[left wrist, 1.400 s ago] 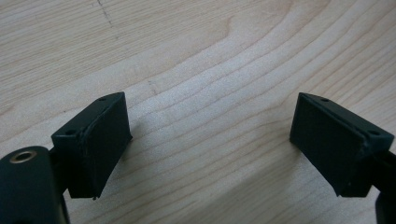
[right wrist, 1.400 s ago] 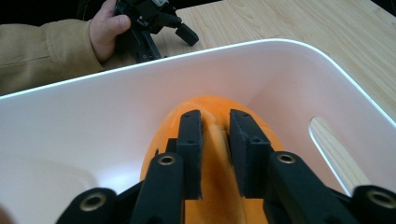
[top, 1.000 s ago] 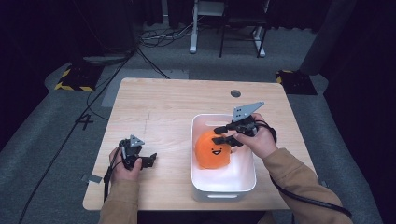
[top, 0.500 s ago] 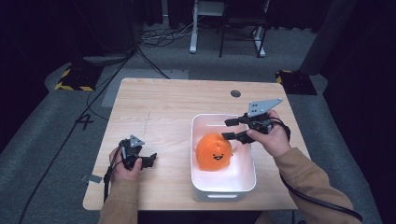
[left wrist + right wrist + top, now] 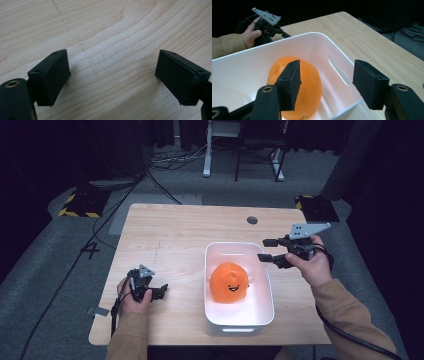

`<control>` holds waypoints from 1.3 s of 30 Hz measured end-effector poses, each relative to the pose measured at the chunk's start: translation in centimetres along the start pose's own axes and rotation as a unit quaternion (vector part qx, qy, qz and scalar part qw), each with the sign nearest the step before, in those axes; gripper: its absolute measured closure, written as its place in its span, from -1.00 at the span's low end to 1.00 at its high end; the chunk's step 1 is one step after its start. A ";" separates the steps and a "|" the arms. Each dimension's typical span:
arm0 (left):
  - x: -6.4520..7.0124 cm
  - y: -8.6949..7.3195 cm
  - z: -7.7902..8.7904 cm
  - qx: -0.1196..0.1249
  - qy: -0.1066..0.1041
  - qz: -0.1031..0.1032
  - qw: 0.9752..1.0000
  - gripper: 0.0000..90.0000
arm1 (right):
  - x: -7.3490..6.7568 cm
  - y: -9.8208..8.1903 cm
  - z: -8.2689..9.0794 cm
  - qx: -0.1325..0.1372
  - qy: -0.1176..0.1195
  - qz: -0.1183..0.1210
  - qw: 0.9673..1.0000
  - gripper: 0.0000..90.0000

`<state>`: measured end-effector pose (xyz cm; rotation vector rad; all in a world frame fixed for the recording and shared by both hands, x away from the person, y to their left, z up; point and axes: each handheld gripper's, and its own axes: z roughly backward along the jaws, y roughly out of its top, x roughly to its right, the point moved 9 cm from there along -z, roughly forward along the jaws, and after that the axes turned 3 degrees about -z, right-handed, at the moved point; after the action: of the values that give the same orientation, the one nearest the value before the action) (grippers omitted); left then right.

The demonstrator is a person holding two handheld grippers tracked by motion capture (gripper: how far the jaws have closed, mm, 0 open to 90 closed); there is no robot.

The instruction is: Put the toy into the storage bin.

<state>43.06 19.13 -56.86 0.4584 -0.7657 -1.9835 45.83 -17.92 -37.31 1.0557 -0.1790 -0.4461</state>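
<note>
Left gripper (image 5: 159,291): held low over the near-left part of the table (image 5: 170,235), close to the wood. In the left gripper view its jaws are seen spread wide apart, with bare wood grain between them and nothing held.

Orange toy (image 5: 229,281): a round orange plush with a small printed face, seated inside the white bin (image 5: 212,270), roughly at its middle. No long axis is presented; the shape is near-spherical, so no particular approach angle is imposed by it.

White bin: placed right of the table's centre, its long side running near to far. A slot handle is visible in one end wall in the right gripper view.

Right gripper (image 5: 267,249): held above the table just beyond the bin's right rim, toward its far end. Its jaws are parted widely and nothing is held between them.

Governing relation: the orange toy lies to the left of the right gripper and nearer the person, below jaw level. In the right gripper view the toy (image 5: 295,86) is framed partly behind the left-hand jaw, with the bin wall (image 5: 332,52) between the jaws.

Nearer hand: the right gripper is judged clearly closer to the toy; the left gripper is well apart from the bin.

Far field: a round grommet (image 5: 252,220) is set near the table's far edge.
</note>
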 end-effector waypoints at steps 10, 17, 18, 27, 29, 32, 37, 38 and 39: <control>0.0 0.0 0.0 0.002 0.002 0.001 1.000 -0.72 | 2.5 -1.8 2.9 0.010 -0.052 -0.023 0.998 -0.21; 0.0 0.0 0.0 0.002 0.002 0.001 1.000 -0.72 | 4.7 -5.1 4.5 -0.018 -0.092 -0.054 0.994 -0.29; 0.0 0.0 0.0 0.002 0.002 0.001 1.000 -0.72 | 4.7 -5.1 4.5 -0.018 -0.092 -0.054 0.994 -0.29; 0.0 0.0 0.0 0.002 0.002 0.001 1.000 -0.72 | 6.6 -8.9 5.5 -0.049 -0.120 -0.083 0.988 -0.30; 0.0 0.0 0.0 0.002 0.002 0.001 1.000 -0.72 | 7.0 -9.7 5.5 -0.058 -0.125 -0.089 0.986 -0.30; 0.0 0.0 0.0 0.002 0.002 0.001 1.000 -0.72 | 7.2 -10.4 5.6 -0.065 -0.128 -0.098 0.985 -0.30; 0.0 0.0 0.0 0.002 0.001 0.001 1.000 -0.72 | 7.8 -12.8 5.5 -0.090 -0.140 -0.109 0.980 -0.31; 0.0 0.0 0.0 0.002 0.002 0.001 1.000 -0.72 | 7.8 -13.2 5.5 -0.093 -0.142 -0.112 0.979 -0.31; 0.0 0.0 0.0 0.002 0.002 0.001 1.000 -0.72 | 7.9 -14.2 5.4 -0.098 -0.145 -0.127 0.976 -0.31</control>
<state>43.10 19.11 -56.88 0.4627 -0.7678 -1.9796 47.23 -31.54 -47.58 0.8175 -0.2552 -0.8338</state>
